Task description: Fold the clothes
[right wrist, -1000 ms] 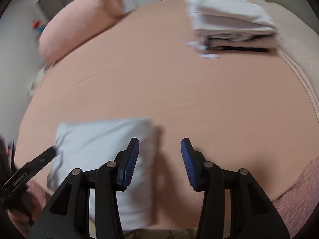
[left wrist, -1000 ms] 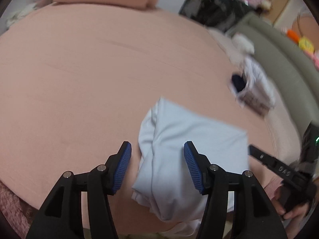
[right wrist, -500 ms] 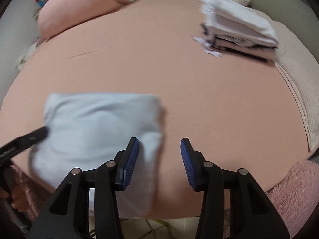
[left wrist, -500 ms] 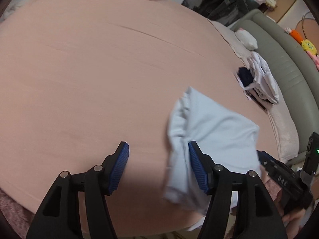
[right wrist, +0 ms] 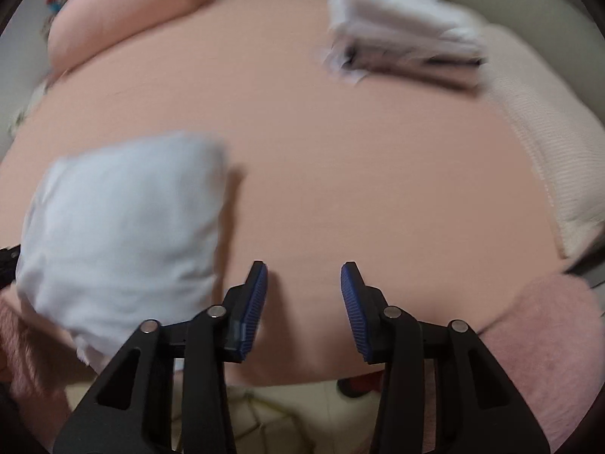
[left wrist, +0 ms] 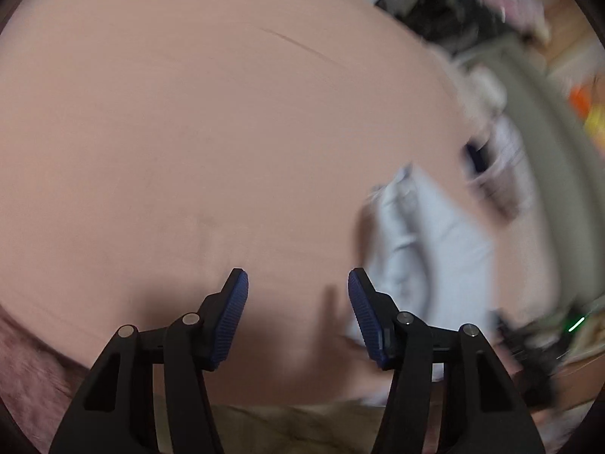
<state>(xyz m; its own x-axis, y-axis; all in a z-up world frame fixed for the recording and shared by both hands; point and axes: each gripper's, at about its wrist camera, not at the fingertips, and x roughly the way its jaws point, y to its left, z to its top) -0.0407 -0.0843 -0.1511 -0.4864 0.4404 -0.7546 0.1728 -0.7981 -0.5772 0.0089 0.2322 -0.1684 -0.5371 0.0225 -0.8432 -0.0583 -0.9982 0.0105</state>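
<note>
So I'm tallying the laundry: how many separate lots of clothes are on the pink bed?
2: a folded pale blue garment near the front edge, and a stack of folded white clothes at the far side; the stack's item count is unclear.

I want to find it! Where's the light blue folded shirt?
The light blue shirt lies on the pink bed, left in the right wrist view, beside the open right gripper.

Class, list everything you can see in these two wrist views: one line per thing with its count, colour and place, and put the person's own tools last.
Bed sheet: one, peach-pink, covering the bed.
Folded garment: one, pale blue, near edge of the sheet, left of the right tongs.
Stack of folded clothes: one, mostly white, far right of the bed.
Bolster pillow: one, pink, far left.
Left tongs: one, black with blue pads, open, empty.
Right tongs: one, black with blue pads, open, empty.
</note>
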